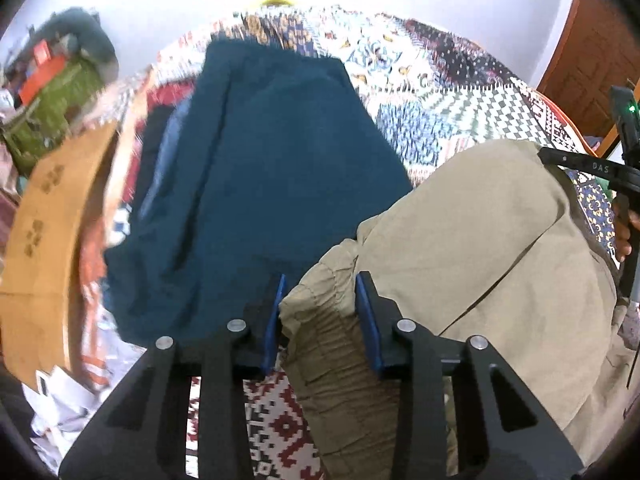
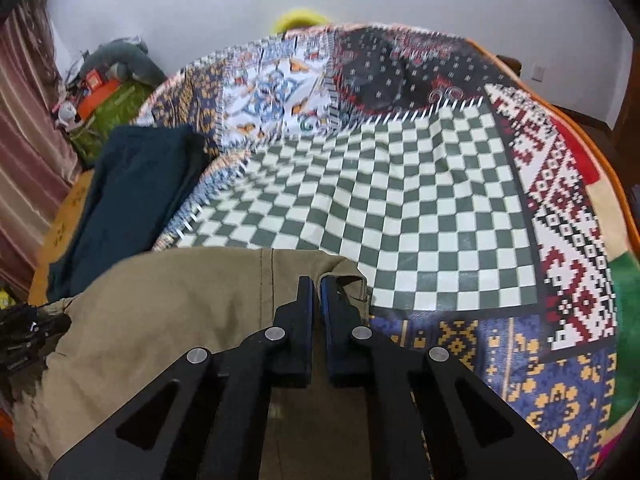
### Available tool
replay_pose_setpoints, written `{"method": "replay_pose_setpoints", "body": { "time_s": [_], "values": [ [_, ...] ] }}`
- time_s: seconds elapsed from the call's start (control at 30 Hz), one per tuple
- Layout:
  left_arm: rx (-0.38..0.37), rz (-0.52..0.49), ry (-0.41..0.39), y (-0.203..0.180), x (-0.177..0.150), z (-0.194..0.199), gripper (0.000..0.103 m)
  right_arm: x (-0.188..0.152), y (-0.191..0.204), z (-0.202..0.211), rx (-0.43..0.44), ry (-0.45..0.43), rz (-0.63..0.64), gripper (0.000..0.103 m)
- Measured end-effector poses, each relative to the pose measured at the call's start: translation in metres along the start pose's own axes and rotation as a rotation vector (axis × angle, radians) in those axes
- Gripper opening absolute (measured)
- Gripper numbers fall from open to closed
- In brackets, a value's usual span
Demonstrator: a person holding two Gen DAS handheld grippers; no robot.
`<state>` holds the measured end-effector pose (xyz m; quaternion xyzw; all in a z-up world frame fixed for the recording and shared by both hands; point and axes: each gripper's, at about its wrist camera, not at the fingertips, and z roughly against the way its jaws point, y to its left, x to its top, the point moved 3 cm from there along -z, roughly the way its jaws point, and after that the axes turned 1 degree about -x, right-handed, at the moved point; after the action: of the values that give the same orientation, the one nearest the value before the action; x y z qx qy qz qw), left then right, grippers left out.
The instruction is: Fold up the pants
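A: A patchwork bedspread covers the whole bed, its green-and-white checked panel in the middle, dark starred and red-and-white geometric patches around it.

B: And the clothes on it?

A: A stack of folded dark teal garments lies toward the bed's left side. A brown cardboard box sits just beyond that edge. The khaki pants lie on the near part of the bedspread, right of the teal stack and overlapping its corner in the left wrist view.

B: Who has hold of the pants?

A: Both claws. The left gripper stands part open, and its blue pads have the gathered elastic waistband bunched between them, the cloth filling the gap and pressed on both sides. The right gripper is closed nearly to nothing, a thin edge of khaki cloth pinched at its tips, at the pants' far right corner beside the checked panel.

B: Are the two tools close together?

A: Near. From the left wrist view the other handle shows at the right edge, with a person's fingers wrapped round it. A small green light glows above them.

B: Anything behind the bed?

A: A pale wall, a wooden door at right, and clutter on a green surface at far left. It is too blurred to name.
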<state>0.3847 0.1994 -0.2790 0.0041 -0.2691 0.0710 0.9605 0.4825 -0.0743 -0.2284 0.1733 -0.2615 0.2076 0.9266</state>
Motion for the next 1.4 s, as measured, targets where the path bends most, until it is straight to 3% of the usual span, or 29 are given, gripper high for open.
{"method": "replay_pose_setpoints", "body": {
  "time_s": [0.3, 0.6, 0.73, 0.83, 1.1, 1.4],
  "values": [
    [0.083, -0.012, -0.143, 0.0, 0.033, 0.049, 0.035, 0.03, 0.015, 0.065, -0.052, -0.172, 0.045, 0.003],
    [0.077, -0.026, -0.246, -0.013, 0.046, 0.109, 0.035, 0.047, 0.031, 0.143, -0.045, -0.312, 0.056, 0.003],
    [0.093, -0.075, -0.265, -0.024, 0.034, 0.132, 0.034, 0.028, 0.041, 0.171, -0.043, -0.344, 0.068, 0.003],
    [0.094, -0.106, -0.285, -0.031, 0.021, 0.151, 0.028, 0.009, 0.043, 0.19, -0.034, -0.36, 0.056, 0.003],
    [0.06, -0.149, -0.32, -0.05, -0.026, 0.198, 0.026, -0.05, 0.048, 0.237, -0.032, -0.389, 0.029, 0.003],
    [0.034, -0.185, -0.284, -0.061, -0.093, 0.218, 0.026, -0.126, 0.057, 0.264, -0.071, -0.342, 0.035, 0.003]
  ]
}}
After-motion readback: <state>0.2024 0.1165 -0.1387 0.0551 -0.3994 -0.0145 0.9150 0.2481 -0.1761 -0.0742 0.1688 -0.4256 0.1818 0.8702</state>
